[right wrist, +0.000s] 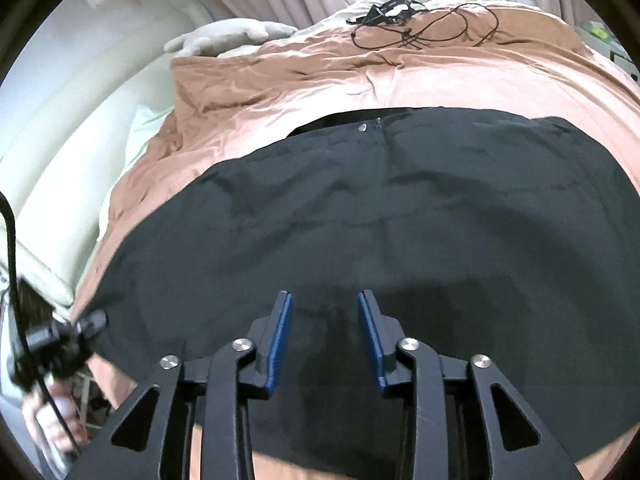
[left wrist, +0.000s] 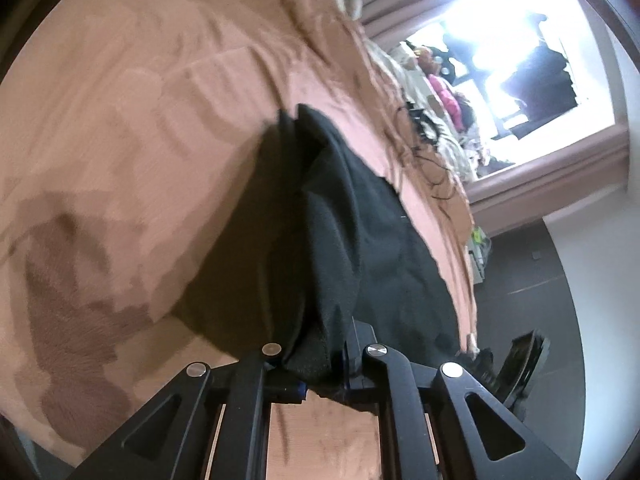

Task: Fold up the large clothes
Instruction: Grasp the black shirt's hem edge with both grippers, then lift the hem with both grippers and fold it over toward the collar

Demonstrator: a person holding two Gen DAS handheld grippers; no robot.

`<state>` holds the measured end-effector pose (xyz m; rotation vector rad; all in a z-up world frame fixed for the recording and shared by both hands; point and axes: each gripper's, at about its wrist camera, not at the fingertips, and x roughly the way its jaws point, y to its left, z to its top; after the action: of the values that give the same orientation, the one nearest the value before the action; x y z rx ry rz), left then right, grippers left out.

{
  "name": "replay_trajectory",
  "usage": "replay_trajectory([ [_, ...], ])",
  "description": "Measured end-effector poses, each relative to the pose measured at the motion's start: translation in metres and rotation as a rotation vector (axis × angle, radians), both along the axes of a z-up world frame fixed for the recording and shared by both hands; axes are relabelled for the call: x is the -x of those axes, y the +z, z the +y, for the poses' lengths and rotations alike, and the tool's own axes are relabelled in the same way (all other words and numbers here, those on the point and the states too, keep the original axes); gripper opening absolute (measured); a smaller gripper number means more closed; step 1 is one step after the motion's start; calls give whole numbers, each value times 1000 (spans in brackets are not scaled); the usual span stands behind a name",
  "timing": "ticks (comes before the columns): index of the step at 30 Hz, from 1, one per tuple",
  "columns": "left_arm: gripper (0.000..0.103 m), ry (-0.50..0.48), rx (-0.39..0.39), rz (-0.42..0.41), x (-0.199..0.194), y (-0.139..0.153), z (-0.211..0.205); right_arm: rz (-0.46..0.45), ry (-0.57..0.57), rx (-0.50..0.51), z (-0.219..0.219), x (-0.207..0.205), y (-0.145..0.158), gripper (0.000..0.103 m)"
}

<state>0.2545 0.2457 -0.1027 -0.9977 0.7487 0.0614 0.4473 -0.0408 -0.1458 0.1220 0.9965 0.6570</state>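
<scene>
A large black woven garment [right wrist: 360,216] lies spread flat on the rumpled salmon-brown bed cover [right wrist: 280,80], its silver snap button [right wrist: 363,127] at the far edge. The left gripper [left wrist: 312,364] is clamped on a bunched fold of the garment, lifting it off the cover. The right gripper [right wrist: 325,336], blue pads [right wrist: 280,344] parted with nothing between them, hovers over the garment's near edge.

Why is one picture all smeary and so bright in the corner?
Left wrist view: the window glares white, and the bedcover looks smeared by motion blur. Right wrist view: sharper and evenly lit, though the fisheye lens bends the black garment into a curve.
</scene>
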Motion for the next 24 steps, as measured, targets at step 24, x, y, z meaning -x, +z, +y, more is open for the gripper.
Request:
replay_trajectory([
  [24,10,-237,-180,-177,-73,118,-97,87,-24,-85,-38,55,-62,15],
])
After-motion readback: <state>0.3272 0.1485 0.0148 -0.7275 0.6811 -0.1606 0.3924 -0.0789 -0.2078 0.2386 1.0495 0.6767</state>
